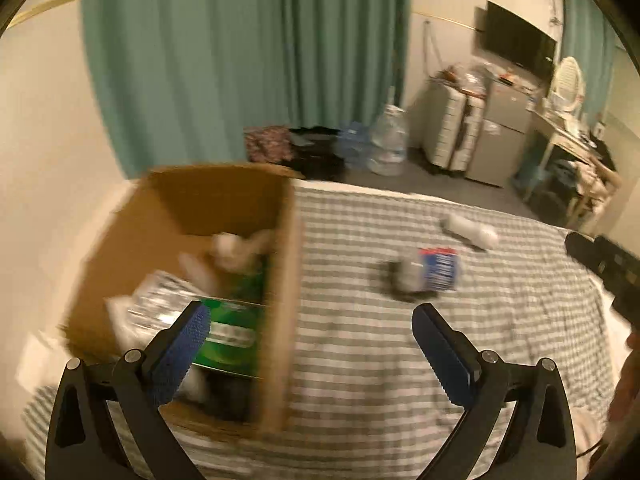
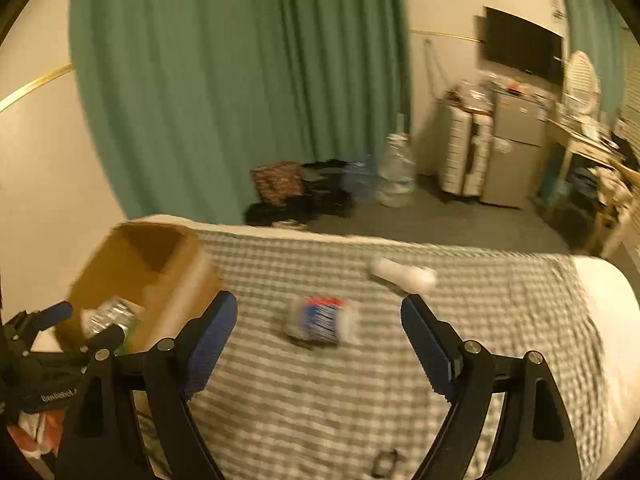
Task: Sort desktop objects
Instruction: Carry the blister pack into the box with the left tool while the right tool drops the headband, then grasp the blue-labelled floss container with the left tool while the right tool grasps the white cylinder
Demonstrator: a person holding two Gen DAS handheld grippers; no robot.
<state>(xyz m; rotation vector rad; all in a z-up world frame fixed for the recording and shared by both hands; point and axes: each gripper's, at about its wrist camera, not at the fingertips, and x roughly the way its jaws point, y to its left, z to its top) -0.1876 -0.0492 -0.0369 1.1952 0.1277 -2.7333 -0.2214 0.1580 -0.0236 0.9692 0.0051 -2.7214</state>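
Observation:
A cardboard box [image 1: 280, 280] [image 2: 176, 276] stands on the left of a green-and-white checked cover [image 1: 400, 360] [image 2: 320, 400]. Inside it lie a green packet [image 1: 232, 336], a silvery wrapped pack [image 1: 160, 300] and some white items. My left gripper [image 1: 312, 316] is open, its left finger over the box, nothing between its pads. On the cover lie a small container with a blue-and-red label [image 1: 430, 272] [image 2: 324, 320] and a white cylinder [image 1: 470, 230] [image 2: 402, 274]. My right gripper [image 2: 318, 312] is open, and the labelled container lies ahead between its spread fingers, untouched. The left gripper's fingers [image 2: 60, 312] also show by the box.
Beyond the cover's far edge are a green curtain [image 1: 240, 60], bags and large water bottles [image 1: 388, 140] on the floor, a drawer unit, a small fridge [image 1: 500, 132] and a cluttered desk at right. A small dark object [image 2: 384, 462] lies on the cover near me.

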